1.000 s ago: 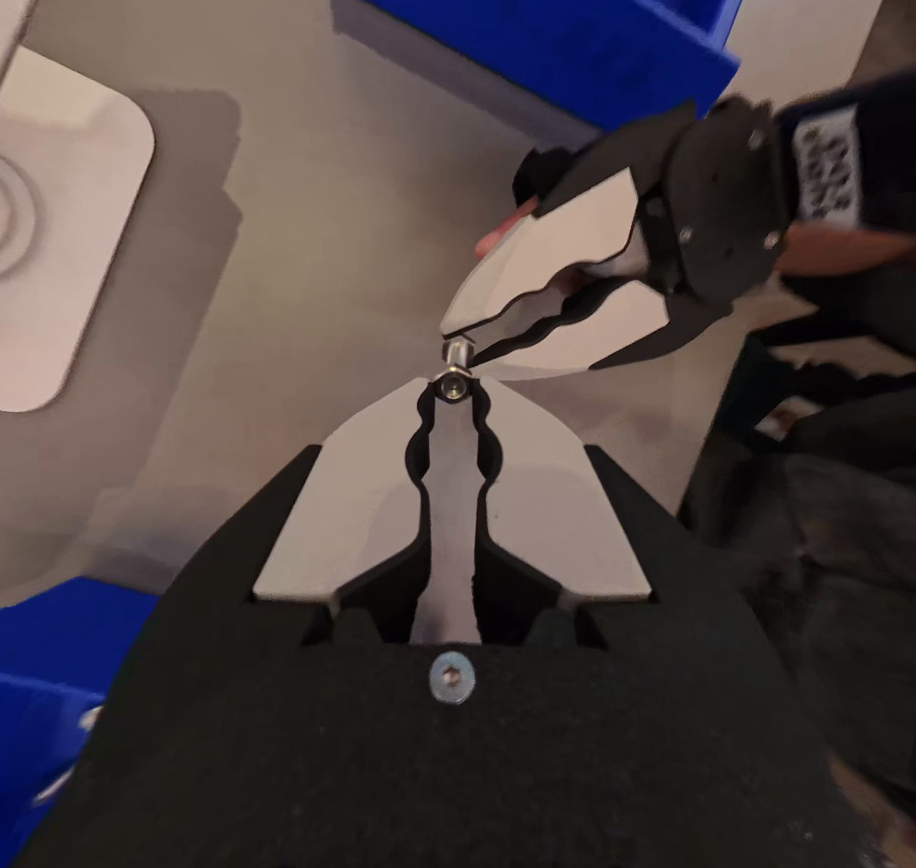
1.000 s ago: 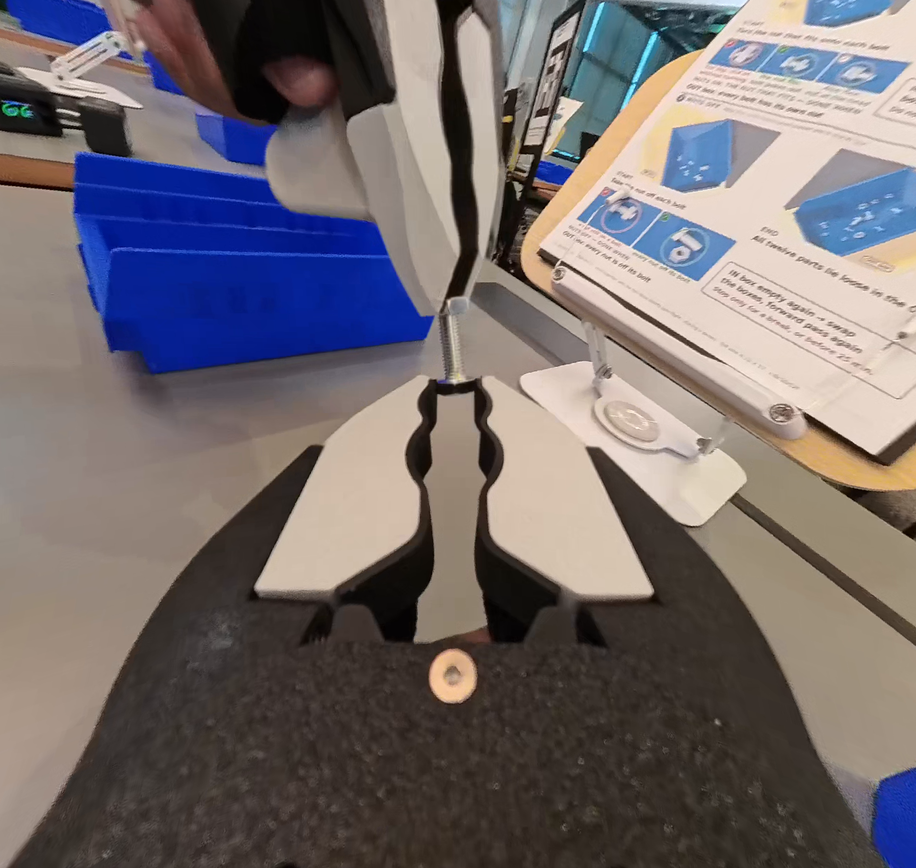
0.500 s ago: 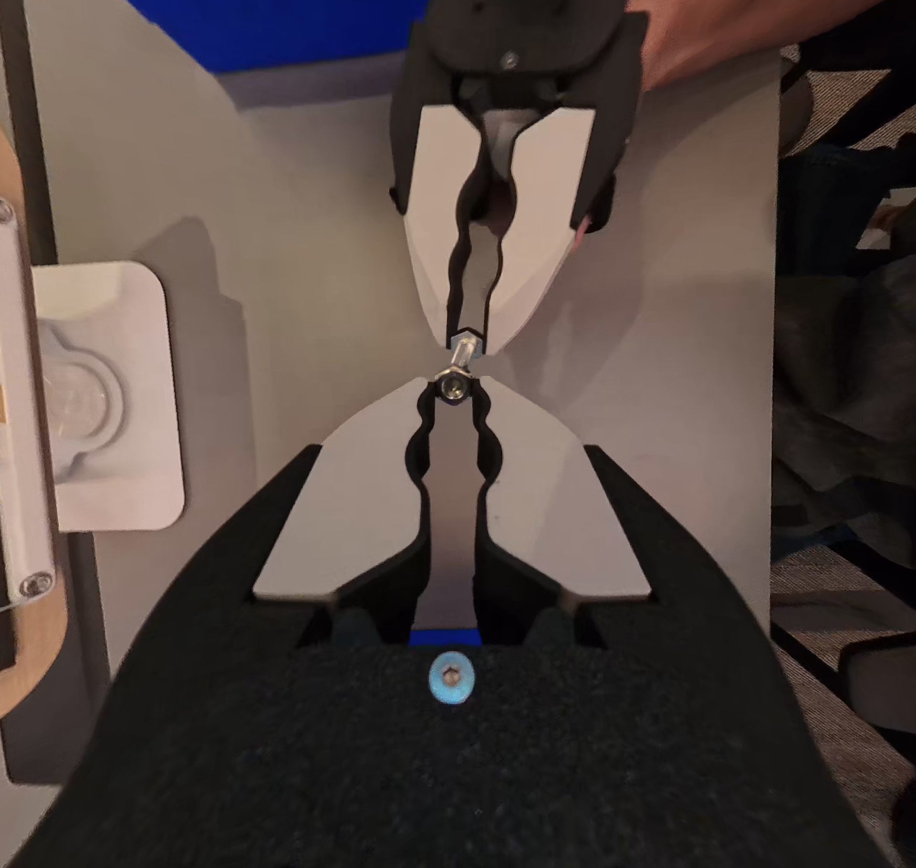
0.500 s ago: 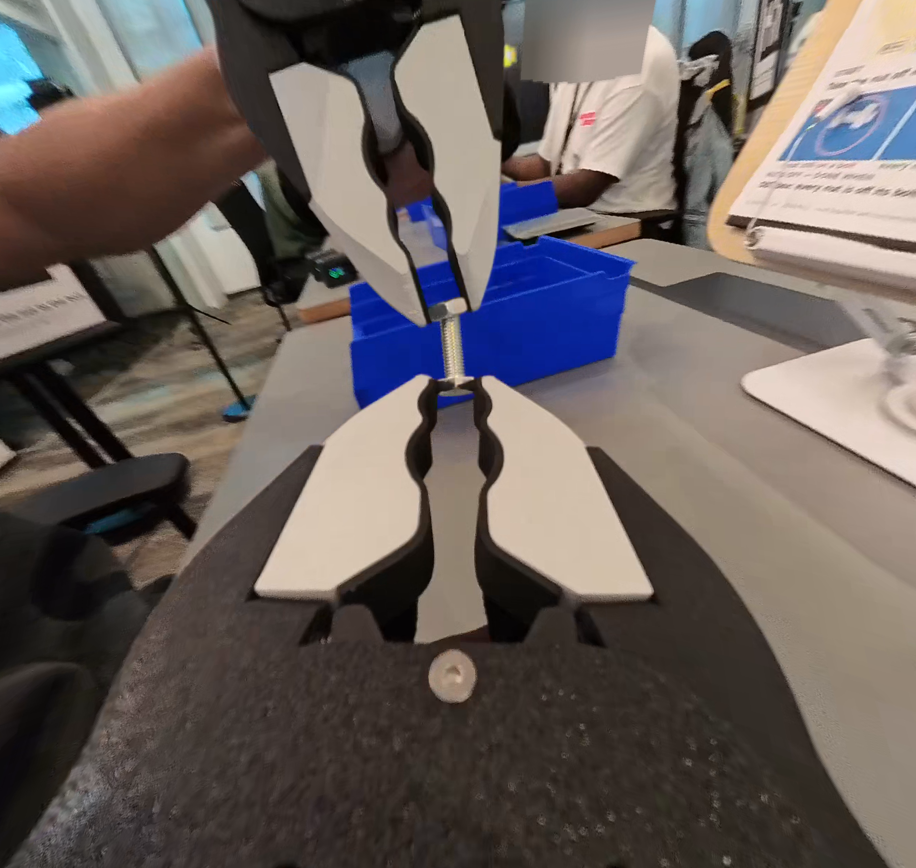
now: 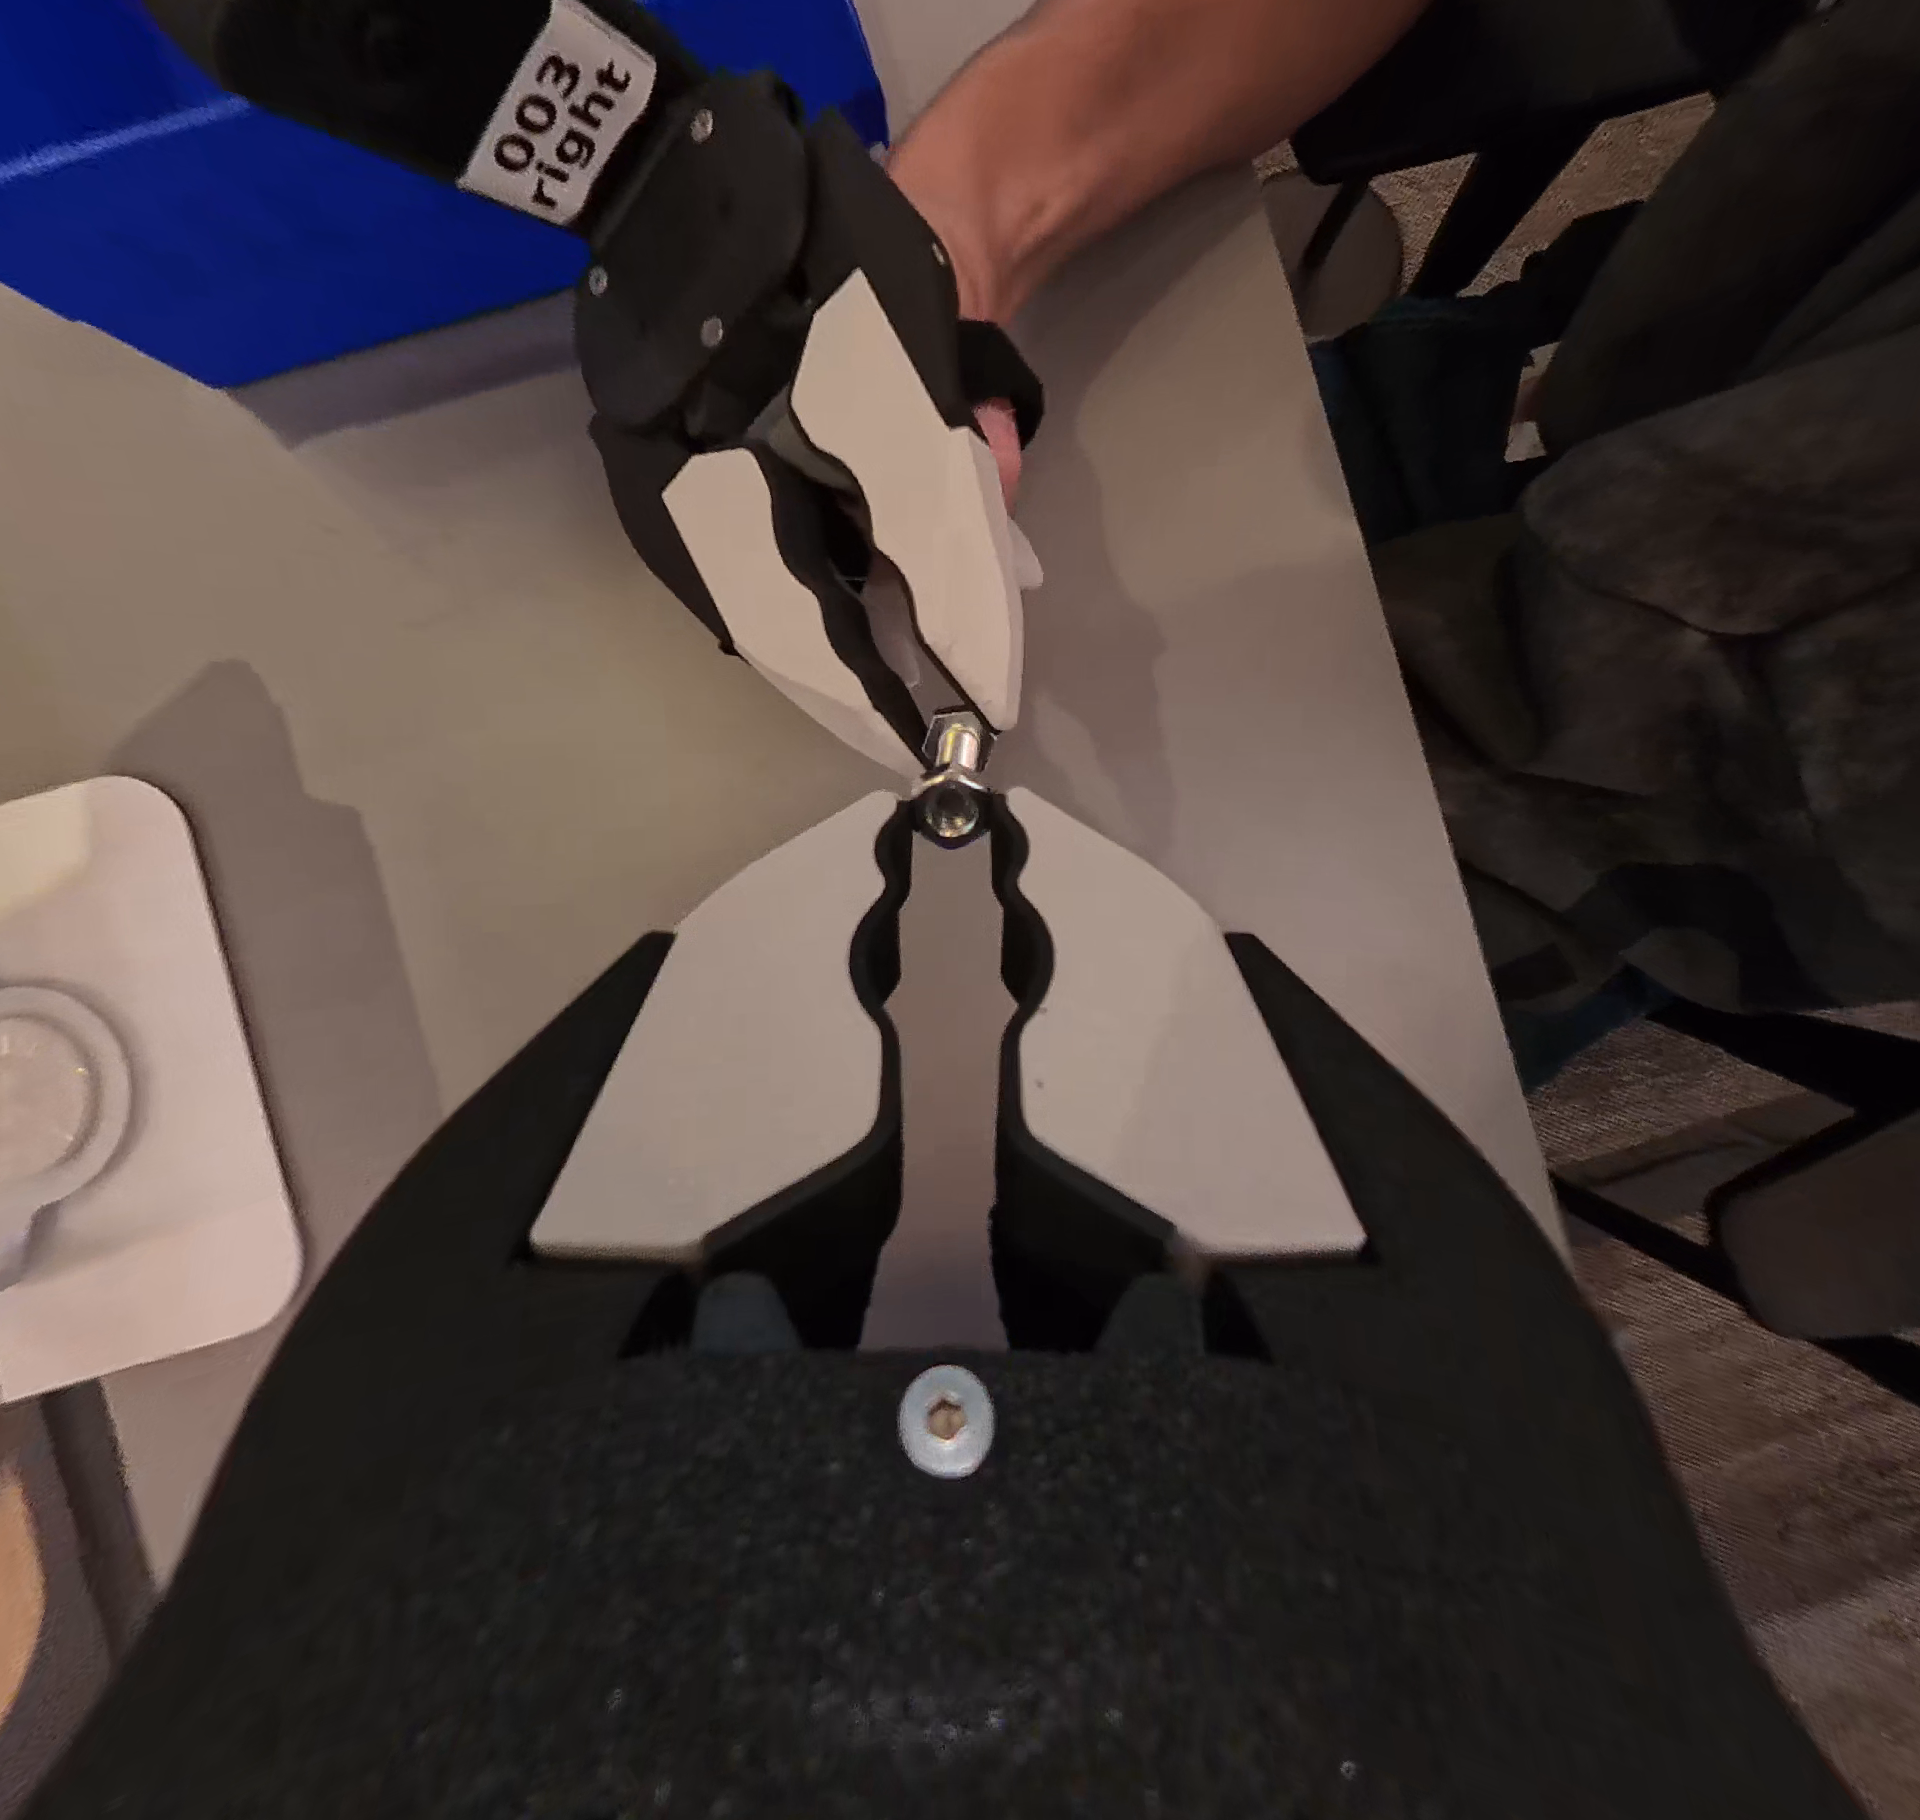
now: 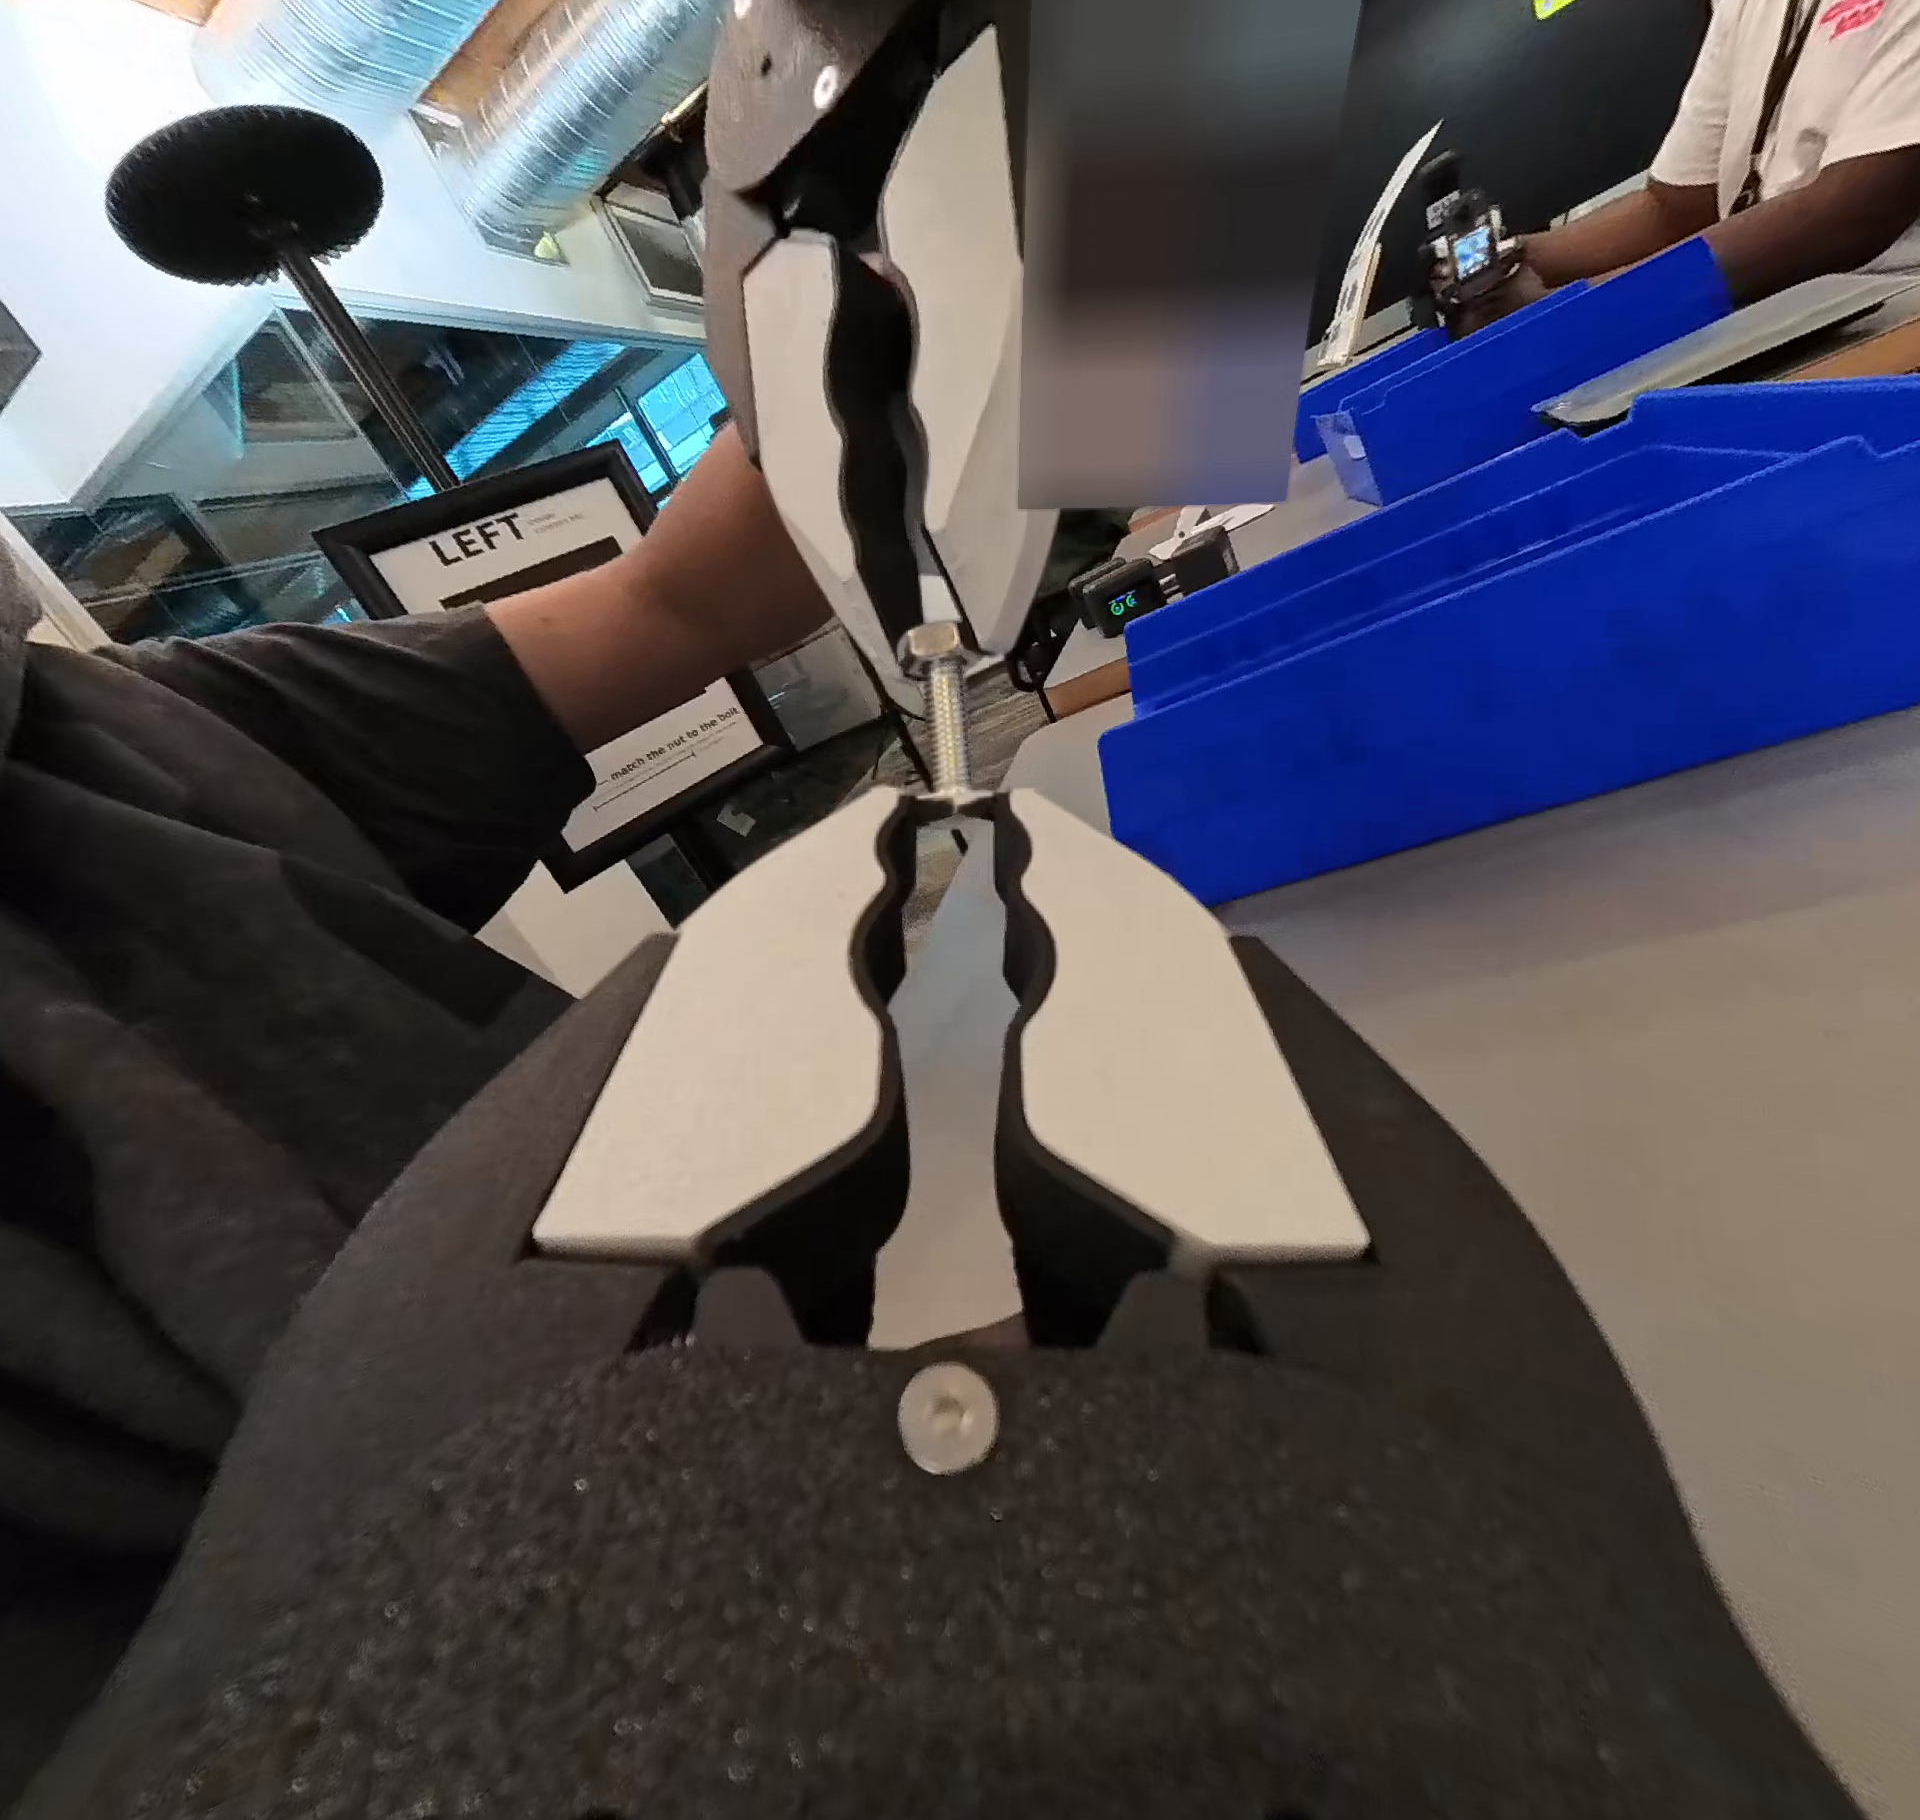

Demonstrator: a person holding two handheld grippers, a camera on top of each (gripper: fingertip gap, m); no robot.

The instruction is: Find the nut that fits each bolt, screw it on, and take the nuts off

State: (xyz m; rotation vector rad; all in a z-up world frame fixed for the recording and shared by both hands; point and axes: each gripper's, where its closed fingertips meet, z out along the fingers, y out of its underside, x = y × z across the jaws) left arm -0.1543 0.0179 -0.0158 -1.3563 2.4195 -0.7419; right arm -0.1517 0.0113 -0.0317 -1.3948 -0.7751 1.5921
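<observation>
A silver bolt [image 6: 945, 731] hangs in the air between my two grippers, above the grey table [image 5: 499, 627]. My left gripper [image 5: 948, 814] is shut on the bolt's head [image 5: 948, 818], which I see end-on. In the right wrist view the left gripper [image 6: 932, 643] comes down from above and pinches that head. My right gripper [image 6: 948, 802] is shut on a small nut [image 6: 948, 796] at the far end of the thread. In the left wrist view the right gripper [image 5: 961, 731] reaches in from the upper left with the nut [image 5: 961, 734] at its tips.
A blue bin [image 5: 260, 212] stands behind the grippers, and more blue bins [image 6: 1507, 648] show at the right. A white stand base [image 5: 114, 1095] sits at the left. The table's edge runs down the right, with dark clothing beyond. A framed sign [image 6: 540, 575] stands past the table. Only a small space, under 4 cm, lies between the two pairs of fingers.
The right gripper has swung around the bolt's axis, from the right side over the top to the upper left in the left wrist view. Both grippers stay shut on bolt and nut.
</observation>
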